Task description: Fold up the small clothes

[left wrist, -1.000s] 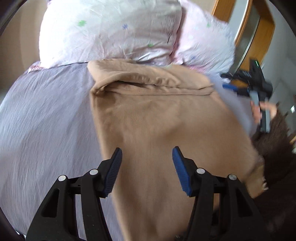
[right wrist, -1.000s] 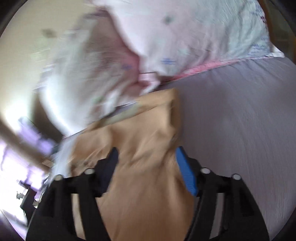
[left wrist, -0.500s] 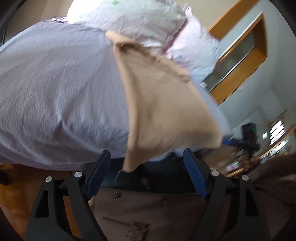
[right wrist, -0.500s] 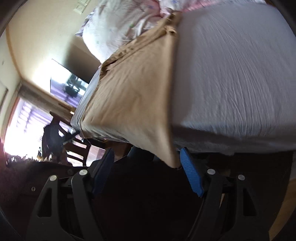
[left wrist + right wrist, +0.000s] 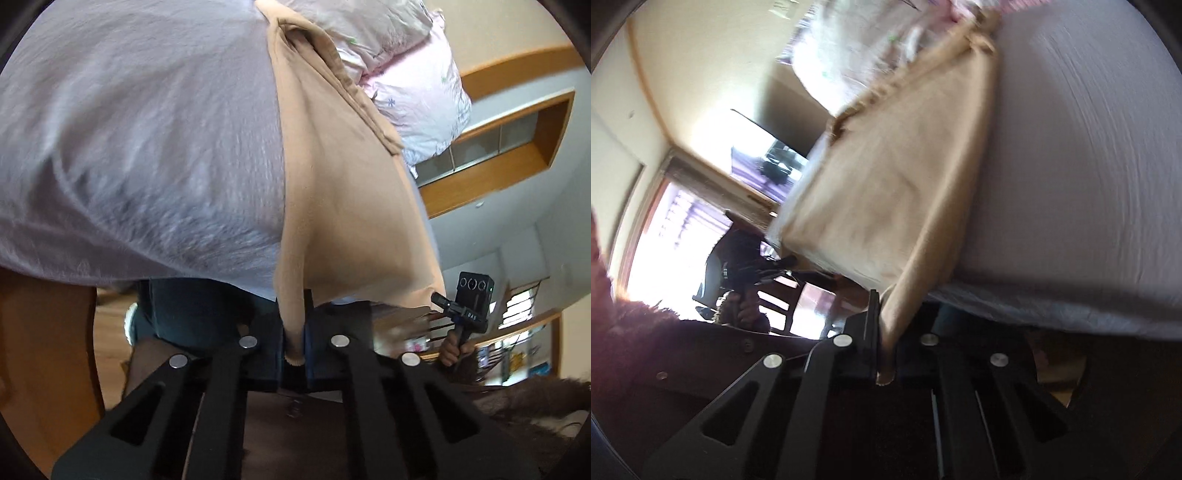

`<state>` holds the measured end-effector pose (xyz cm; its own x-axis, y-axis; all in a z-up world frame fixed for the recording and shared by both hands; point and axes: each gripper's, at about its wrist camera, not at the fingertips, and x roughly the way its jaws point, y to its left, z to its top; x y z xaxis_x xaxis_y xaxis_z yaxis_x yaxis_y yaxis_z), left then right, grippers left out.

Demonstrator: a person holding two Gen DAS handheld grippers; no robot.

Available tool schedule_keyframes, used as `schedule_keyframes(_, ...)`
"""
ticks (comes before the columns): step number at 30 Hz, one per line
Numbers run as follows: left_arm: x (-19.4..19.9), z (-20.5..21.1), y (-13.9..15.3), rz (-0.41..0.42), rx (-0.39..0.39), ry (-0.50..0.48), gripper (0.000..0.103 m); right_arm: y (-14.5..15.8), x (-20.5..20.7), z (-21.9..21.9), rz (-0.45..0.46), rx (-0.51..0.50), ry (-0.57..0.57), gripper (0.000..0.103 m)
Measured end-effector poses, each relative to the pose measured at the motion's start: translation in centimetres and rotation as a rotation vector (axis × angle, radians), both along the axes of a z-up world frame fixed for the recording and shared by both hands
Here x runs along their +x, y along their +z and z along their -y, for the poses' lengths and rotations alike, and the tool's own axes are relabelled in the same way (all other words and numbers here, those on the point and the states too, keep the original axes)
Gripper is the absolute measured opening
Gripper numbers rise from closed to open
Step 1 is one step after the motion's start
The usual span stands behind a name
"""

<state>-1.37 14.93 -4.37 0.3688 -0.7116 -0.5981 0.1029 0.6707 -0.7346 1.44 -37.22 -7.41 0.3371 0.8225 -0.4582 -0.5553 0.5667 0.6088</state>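
Observation:
A tan garment [image 5: 343, 206] lies along the bed with its near end hanging over the bed's edge. My left gripper [image 5: 293, 343] is shut on one near corner of it. My right gripper [image 5: 886, 350] is shut on the other near corner of the same tan garment [image 5: 905, 177]. The far end of the garment is folded over near the pillows. The right gripper also shows in the left wrist view [image 5: 467, 306], and the left gripper in the right wrist view [image 5: 746, 266].
A lilac sheet [image 5: 140, 140] covers the bed. White flowered pillows [image 5: 406, 66] lie at its head. Below the bed's edge are a person's jeans [image 5: 192, 310] and a wooden floor [image 5: 110, 325]. A window with wooden frame [image 5: 517, 133] is beyond.
Both grippers have dropped from above the garment to the bed's near edge and closed, each on a corner of the tan garment.

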Motion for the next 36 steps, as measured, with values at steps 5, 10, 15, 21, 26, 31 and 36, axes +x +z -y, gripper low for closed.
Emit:
schedule_keyframes(5,0.8,-0.7,5.4,0.116,0.012,0.030,0.005,7.0,0.7,0.3,0.180,0.076,-0.016,0.006)
schedule_keyframes(10,10.2,-1.4,12.6,0.274,0.093,0.131,0.005,14.7,8.4,-0.5,0.301,0.159,-0.143,0.006)
schedule_keyframes(15,23.8,-0.3,13.1,0.246,0.198,0.232,0.005,16.3,22.5,-1.6,0.142,0.236,-0.381,0.006)
schedule_keyframes(21,34.4,-0.7,7.8,0.049,0.180,0.294,0.005,12.3,33.5,-2.4,-0.110,0.209,-0.553,0.006)
schedule_keyframes(26,35.5,-2.6,6.7,0.000,0.045,0.305,0.006,11.3,36.3,-2.6,-0.194,0.235,-0.602,0.040)
schedule_keyframes(31,34.2,-7.2,7.0,-0.007,-0.035,0.540,0.061,12.7,36.6,-1.6,-0.132,0.276,-0.646,0.062)
schedule_keyframes(36,30.9,-6.9,8.1,0.026,0.028,0.430,0.062,14.5,33.5,-2.6,-0.046,0.224,-0.537,0.076)
